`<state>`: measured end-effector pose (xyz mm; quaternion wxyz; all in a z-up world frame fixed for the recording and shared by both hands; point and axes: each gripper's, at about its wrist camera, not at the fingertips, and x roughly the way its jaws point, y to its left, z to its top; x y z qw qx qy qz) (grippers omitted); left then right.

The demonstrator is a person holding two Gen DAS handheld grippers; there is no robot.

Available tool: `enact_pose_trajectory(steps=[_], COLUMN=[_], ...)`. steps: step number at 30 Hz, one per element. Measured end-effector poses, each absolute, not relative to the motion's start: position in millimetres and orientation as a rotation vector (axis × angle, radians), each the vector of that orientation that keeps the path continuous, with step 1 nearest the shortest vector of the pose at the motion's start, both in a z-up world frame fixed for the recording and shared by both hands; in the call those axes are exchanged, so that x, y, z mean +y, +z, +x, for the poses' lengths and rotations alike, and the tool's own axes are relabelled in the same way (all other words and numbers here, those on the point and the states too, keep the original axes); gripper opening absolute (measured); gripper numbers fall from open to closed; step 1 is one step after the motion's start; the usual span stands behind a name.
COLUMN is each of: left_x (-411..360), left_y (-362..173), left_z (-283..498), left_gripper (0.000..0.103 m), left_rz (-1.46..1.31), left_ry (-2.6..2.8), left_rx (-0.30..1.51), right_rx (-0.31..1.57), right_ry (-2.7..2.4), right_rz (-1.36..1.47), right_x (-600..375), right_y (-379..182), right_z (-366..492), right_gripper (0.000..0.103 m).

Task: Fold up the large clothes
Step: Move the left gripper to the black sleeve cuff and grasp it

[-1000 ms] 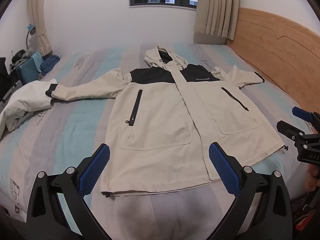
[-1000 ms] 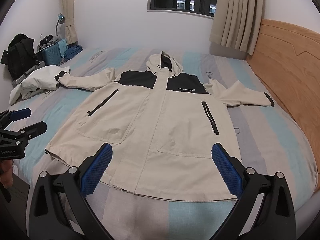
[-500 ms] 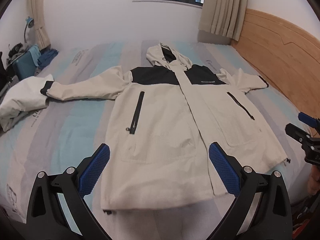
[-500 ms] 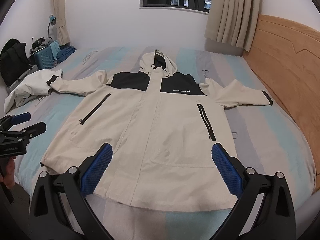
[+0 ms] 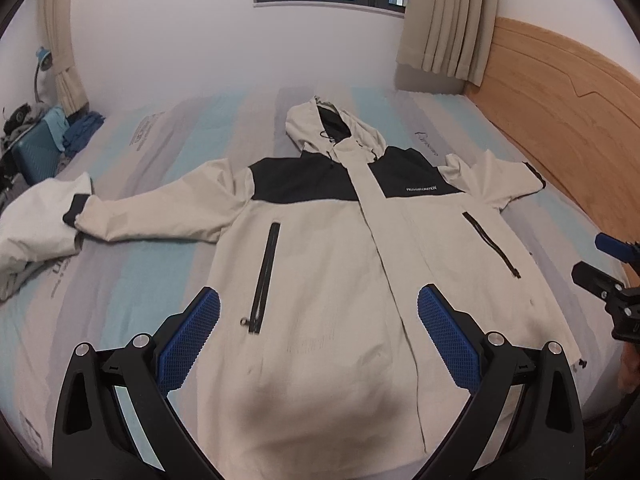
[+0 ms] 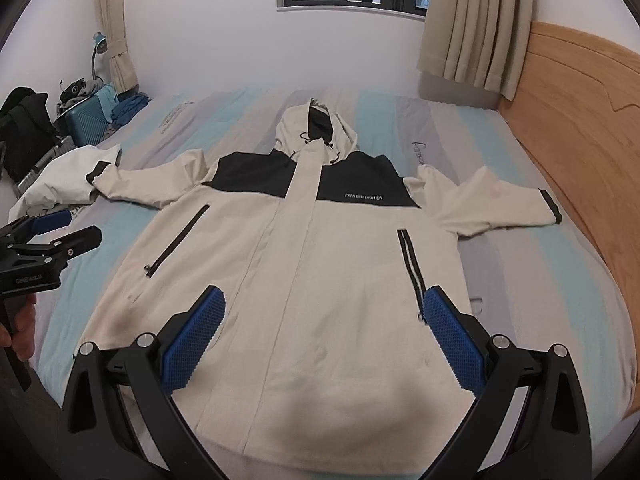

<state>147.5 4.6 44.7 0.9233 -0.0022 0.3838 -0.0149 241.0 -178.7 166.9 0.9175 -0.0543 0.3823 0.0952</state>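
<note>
- The left gripper [image 5: 318, 334] hovered above the jacket's [image 5: 340, 280] lower hem, its two blue fingers [image 5: 188, 342] spread wide, gripping nothing.
- The right gripper [image 6: 320, 336] hung likewise, both fingers [image 6: 454, 344] parted wide, touching no cloth.
- One cream-and-black hooded jacket lay flat, front up, on the striped bed [image 6: 520, 280], both sleeves spread outward.
- One white garment [image 5: 36, 220] lay crumpled beside the jacket's left-hand cuff.
- Two zip pockets showed on its front.

I brought both of my grippers forward over the jacket [image 5: 360, 280]: its hem slid under my left gripper [image 5: 318, 338] and right gripper [image 6: 322, 338], and the jacket filled more of each view, both grippers spread wide.
</note>
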Motion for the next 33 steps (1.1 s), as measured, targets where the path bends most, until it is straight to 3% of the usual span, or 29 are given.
enact_pose_trajectory(steps=[14, 33], left_x=[27, 103], left_y=[58, -22], left_z=[205, 346], left_gripper=[0.097, 0.097], left_rz=[-0.023, -0.006], left_ry=[0.078, -0.065], left_rx=[0.828, 0.867], right_rx=[0.815, 0.892], right_ry=[0.199, -0.010], right_rz=[-0.086, -0.090], right_x=[-189, -193], right_y=[176, 133], right_z=[313, 446], right_gripper=[0.096, 0.096])
